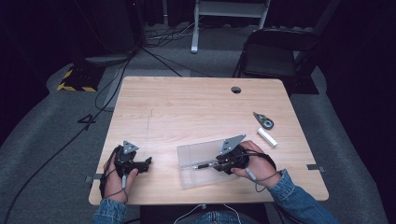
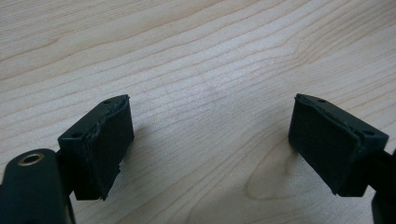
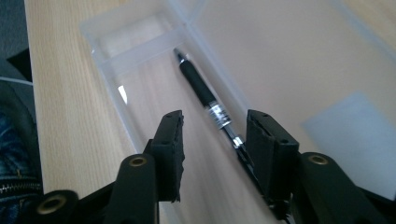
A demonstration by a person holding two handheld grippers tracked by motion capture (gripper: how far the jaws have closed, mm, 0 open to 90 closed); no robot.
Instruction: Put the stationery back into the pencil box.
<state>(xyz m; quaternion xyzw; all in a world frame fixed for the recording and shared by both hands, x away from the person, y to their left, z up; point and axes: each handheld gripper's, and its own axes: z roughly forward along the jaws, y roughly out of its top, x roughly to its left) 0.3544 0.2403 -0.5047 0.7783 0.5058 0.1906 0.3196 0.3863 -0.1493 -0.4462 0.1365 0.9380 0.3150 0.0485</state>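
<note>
A clear plastic box [image 1: 186, 179] with its lid open lies on the wooden table [image 1: 187, 107] near the front edge. A black pen [image 1: 201, 165] rests inside it. My right gripper [image 1: 211, 164] reaches into the box from the right, its jaws open. In the right gripper view the pen [image 3: 198, 84] lies along the box floor and runs close by the right-hand jaw, while the gripper [image 3: 215, 116] does not press on it; the box wall [image 3: 140, 51] rises beyond. My left gripper [image 1: 148, 162] rests at the front left, open over bare wood [image 2: 210, 100].
A white cylinder [image 1: 267, 137] and a small grey tool with a green wheel [image 1: 264, 121] lie on the table's right side. A cable hole [image 1: 236, 89] sits near the far edge. A dark chair [image 1: 275, 56] and floor cables lie beyond the table.
</note>
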